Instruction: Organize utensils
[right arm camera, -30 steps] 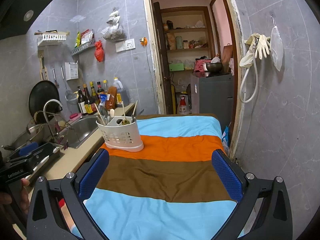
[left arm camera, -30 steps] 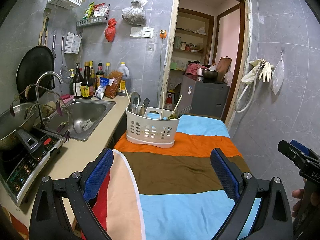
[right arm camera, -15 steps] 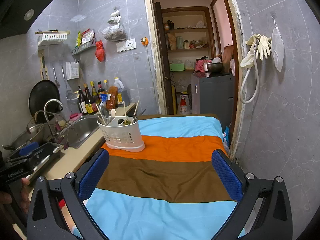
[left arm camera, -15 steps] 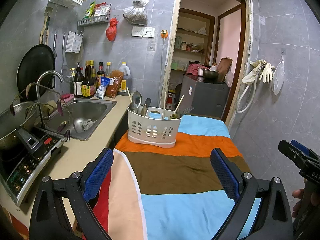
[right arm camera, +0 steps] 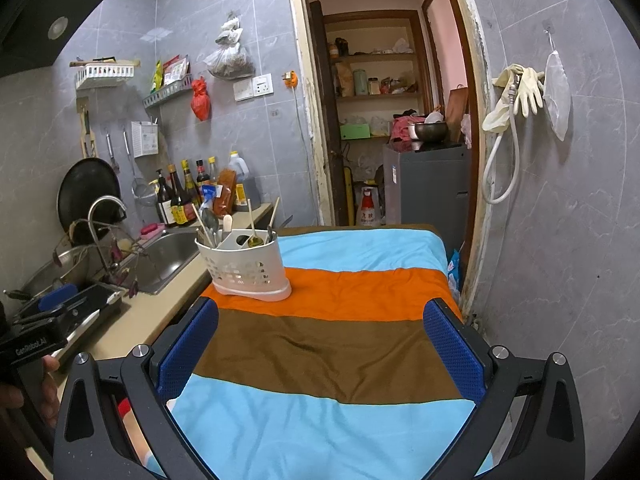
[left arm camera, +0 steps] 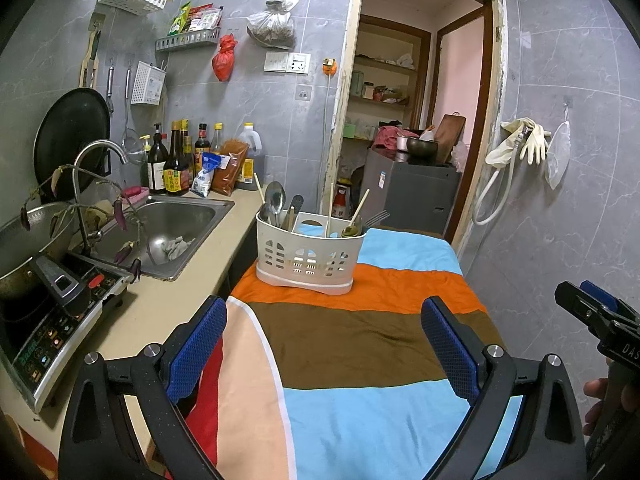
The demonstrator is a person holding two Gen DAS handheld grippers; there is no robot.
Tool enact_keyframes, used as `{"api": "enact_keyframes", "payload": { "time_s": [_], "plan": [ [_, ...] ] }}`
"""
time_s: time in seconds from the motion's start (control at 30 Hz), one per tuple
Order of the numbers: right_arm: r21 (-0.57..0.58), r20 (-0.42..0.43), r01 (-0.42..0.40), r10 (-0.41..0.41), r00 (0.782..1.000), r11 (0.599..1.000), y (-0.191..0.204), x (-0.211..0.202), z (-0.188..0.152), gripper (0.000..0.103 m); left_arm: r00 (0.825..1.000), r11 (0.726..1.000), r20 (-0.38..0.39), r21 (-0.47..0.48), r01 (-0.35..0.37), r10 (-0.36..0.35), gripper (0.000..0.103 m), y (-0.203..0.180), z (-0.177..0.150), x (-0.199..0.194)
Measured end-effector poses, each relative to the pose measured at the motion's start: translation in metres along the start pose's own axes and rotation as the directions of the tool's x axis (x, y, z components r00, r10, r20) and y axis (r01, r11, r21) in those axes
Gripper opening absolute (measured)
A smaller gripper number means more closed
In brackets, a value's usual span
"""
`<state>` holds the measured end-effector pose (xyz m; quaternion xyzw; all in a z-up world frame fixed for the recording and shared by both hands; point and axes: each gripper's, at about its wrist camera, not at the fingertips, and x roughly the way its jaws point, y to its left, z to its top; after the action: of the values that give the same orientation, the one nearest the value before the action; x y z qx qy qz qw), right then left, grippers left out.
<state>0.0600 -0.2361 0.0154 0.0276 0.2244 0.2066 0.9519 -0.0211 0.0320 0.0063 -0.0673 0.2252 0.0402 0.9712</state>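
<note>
A white slotted utensil caddy (left arm camera: pixel 306 254) (right arm camera: pixel 246 266) stands on the orange stripe of the striped cloth (left arm camera: pixel 360 344) (right arm camera: pixel 320 356) that covers the table. Spoons (left arm camera: pixel 275 200), chopsticks and a fork stick up out of its compartments. My left gripper (left arm camera: pixel 324 344) is open above the brown stripe, well short of the caddy, with nothing between its blue pads. My right gripper (right arm camera: pixel 320 348) is also open and holds nothing; the caddy is ahead and to its left. The right gripper's tip (left arm camera: pixel 592 312) shows at the left wrist view's right edge.
A counter to the left holds a steel sink (left arm camera: pixel 168 228) with a tap, an induction cooker (left arm camera: pixel 48 320) and sauce bottles (left arm camera: pixel 176 160) at the wall. Behind the table a doorway opens onto a grey cabinet (left arm camera: pixel 412 192). A tiled wall with hanging gloves (right arm camera: pixel 520 92) borders the right.
Both views have shifted slightly, so the caddy sits a little further right in each frame. Both grippers stay open and nothing has been picked up.
</note>
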Motion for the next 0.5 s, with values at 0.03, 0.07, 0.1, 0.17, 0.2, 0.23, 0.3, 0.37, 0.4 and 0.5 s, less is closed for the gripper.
{"api": "enact_keyframes", "payload": {
  "time_s": [0.03, 0.07, 0.1, 0.17, 0.2, 0.23, 0.3, 0.37, 0.4, 0.5],
  "plan": [
    [0.0, 0.0, 0.0, 0.0, 1.0, 1.0, 0.0001, -0.0001, -0.0001, 0.103, 1.0, 1.0, 0.0, 0.0, 0.0, 0.0, 0.095, -0.0003, 0.0, -0.0002],
    [0.001, -0.001, -0.001, 0.001, 1.0, 1.0, 0.0001, -0.0001, -0.0001, 0.103, 1.0, 1.0, 0.002, 0.0, 0.0, 0.0, 0.095, -0.0005, -0.0001, -0.0004],
    [0.0, -0.001, 0.0, 0.0, 1.0, 1.0, 0.0005, 0.0004, 0.0008, 0.103, 1.0, 1.0, 0.003, 0.0, 0.0, 0.0, 0.095, 0.0012, -0.0006, -0.0005],
    [-0.001, -0.001, 0.0, 0.0, 1.0, 1.0, 0.0007, -0.0001, 0.0001, 0.103, 1.0, 1.0, 0.002, 0.0, 0.001, -0.001, 0.095, 0.0019, -0.0008, -0.0006],
    [0.0, -0.001, 0.0, 0.0, 1.0, 1.0, 0.0007, 0.0002, 0.0006, 0.103, 1.0, 1.0, 0.002, 0.0, 0.0, 0.0, 0.095, 0.0017, -0.0008, -0.0007],
    [0.0, -0.001, 0.0, 0.0, 1.0, 1.0, 0.0007, -0.0001, 0.0002, 0.103, 1.0, 1.0, 0.002, 0.0, 0.001, -0.001, 0.095, 0.0018, -0.0007, -0.0007],
    [0.0, -0.001, 0.001, -0.001, 1.0, 1.0, 0.0011, 0.0001, 0.0003, 0.103, 1.0, 1.0, 0.002, -0.001, 0.001, -0.001, 0.095, 0.0015, -0.0007, -0.0008],
    [0.002, -0.002, 0.0, 0.0, 1.0, 1.0, 0.001, 0.0001, 0.0002, 0.103, 1.0, 1.0, 0.003, 0.001, -0.001, 0.001, 0.095, 0.0012, -0.0005, -0.0006],
    [0.001, -0.003, 0.0, 0.0, 1.0, 1.0, 0.001, 0.0002, 0.0004, 0.103, 1.0, 1.0, 0.002, 0.002, -0.001, 0.001, 0.095, 0.0013, -0.0006, -0.0006],
    [0.0, -0.008, 0.0, 0.0, 1.0, 1.0, 0.0024, 0.0033, 0.0017, 0.103, 1.0, 1.0, 0.003, 0.0, -0.001, 0.001, 0.095, 0.0022, -0.001, -0.0009]
  ]
}}
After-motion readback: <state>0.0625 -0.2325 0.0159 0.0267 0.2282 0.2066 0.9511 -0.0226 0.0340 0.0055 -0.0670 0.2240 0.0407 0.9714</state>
